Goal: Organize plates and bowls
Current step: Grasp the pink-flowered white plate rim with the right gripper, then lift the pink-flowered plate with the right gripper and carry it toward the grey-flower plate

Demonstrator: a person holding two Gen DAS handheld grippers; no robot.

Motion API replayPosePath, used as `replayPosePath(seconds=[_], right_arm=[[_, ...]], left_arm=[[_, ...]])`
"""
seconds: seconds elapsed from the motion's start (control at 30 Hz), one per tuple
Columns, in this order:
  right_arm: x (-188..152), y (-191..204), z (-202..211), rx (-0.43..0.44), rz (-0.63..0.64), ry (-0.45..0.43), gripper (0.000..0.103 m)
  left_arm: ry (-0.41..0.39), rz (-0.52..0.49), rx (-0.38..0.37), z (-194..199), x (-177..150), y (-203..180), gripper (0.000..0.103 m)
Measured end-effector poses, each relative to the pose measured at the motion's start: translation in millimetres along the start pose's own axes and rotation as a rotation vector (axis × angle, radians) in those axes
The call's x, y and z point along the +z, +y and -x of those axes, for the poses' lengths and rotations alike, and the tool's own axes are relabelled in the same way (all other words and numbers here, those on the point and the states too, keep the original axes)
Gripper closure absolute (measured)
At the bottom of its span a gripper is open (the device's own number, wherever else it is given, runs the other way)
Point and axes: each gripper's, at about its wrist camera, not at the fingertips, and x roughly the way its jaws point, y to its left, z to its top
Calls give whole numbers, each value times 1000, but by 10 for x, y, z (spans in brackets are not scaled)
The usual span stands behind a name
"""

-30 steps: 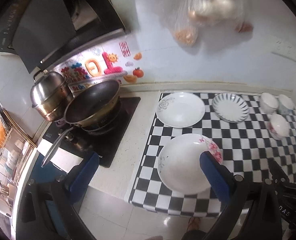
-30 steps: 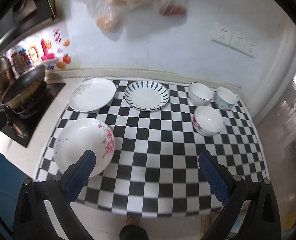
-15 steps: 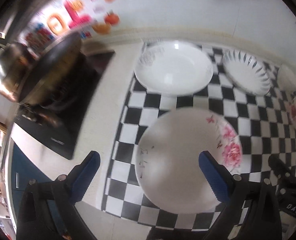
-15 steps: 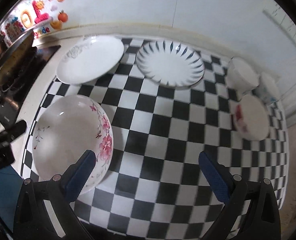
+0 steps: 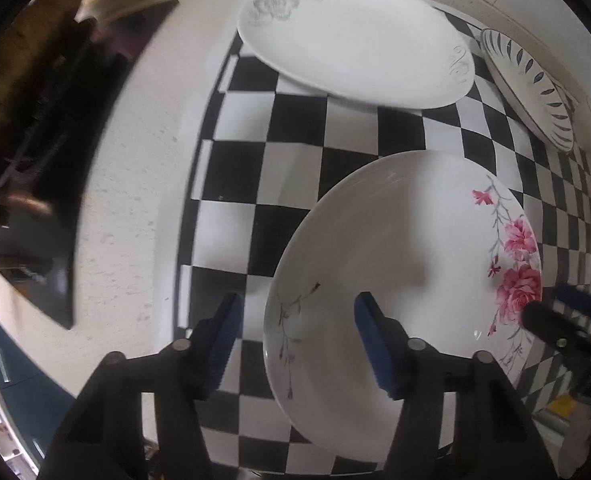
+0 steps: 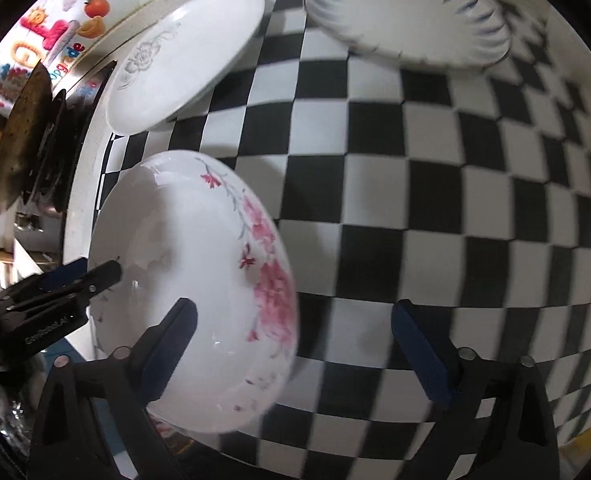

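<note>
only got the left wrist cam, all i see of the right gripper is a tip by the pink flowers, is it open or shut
Observer: Open. The right wrist view shows the right gripper with its jaws wide apart, clamped on nothing.
Operator: where do its fingers sit against the floral plate
Observer: One finger shows over the inside of the floral plate and the other over the checkered mat, so the plate's flowered rim lies between them.
Operator: striped plate is half squashed at my edge, anything on it
Observer: No. The right wrist view shows the striped plate's whole face, a bit blurred, with nothing on it.
</note>
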Motion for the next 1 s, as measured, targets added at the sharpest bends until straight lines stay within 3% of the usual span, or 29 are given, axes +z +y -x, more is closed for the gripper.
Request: replayPosePath(seconds=[0.1, 0.13, 0.27, 0.4, 0.63, 1.0], right_arm=[[17, 8, -162, 23, -28, 52, 24], [21, 35, -144, 16, -24, 25, 29], [42, 142, -152, -6, -10, 39, 67], [14, 157, -157, -30, -2, 32, 76], [-25, -23, -154, 34, -26, 36, 81], [-22, -601, 330, 38, -46, -19, 82]], left_arm=[[33, 1, -74, -102, 53, 38, 61], [48, -1, -101, -140, 66, 46, 65], [55, -3, -152, -154, 104, 64, 68], [53, -31, -144, -104, 98, 46, 68], [59, -19, -140, -70, 30, 9, 68], [32, -60, -139, 143, 5, -870, 68]])
